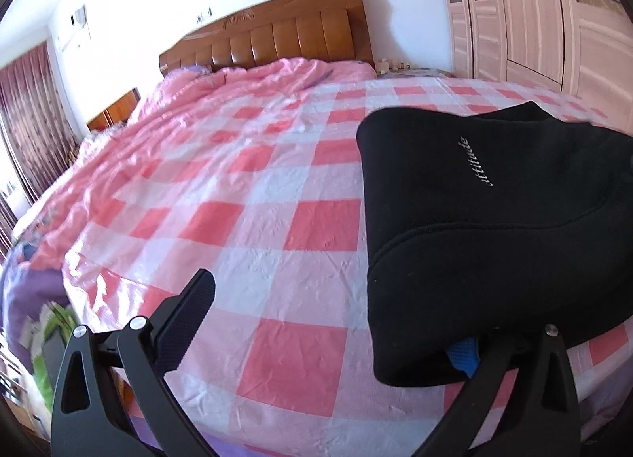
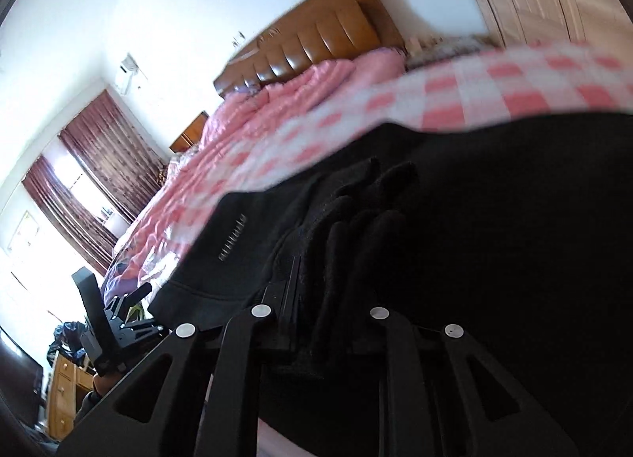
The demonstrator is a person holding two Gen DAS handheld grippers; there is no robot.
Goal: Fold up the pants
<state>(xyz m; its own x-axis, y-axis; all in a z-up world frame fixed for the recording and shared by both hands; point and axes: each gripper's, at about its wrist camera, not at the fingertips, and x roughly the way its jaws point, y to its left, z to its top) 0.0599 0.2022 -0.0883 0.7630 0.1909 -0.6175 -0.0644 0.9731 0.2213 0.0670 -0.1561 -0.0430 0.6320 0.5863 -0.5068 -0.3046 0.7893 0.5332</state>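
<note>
Black pants (image 1: 494,227) with a small white logo lie folded on the pink-and-white checked bedspread (image 1: 257,188) at the near right of the bed. My left gripper (image 1: 336,322) is open; its left finger (image 1: 186,318) stands free over the spread and its right finger is hidden under the pants' near edge. In the right wrist view the pants (image 2: 494,220) fill the lower right. My right gripper (image 2: 316,291) is shut on a bunched fold of the pants. The left gripper (image 2: 99,318) shows at the lower left there.
A wooden headboard (image 1: 285,34) and a crumpled pink quilt (image 1: 245,77) are at the far end of the bed. A wardrobe (image 1: 534,10) stands at the right. Dark red curtains (image 1: 27,121) hang at the left, with a wooden nightstand (image 1: 114,109) beside the bed.
</note>
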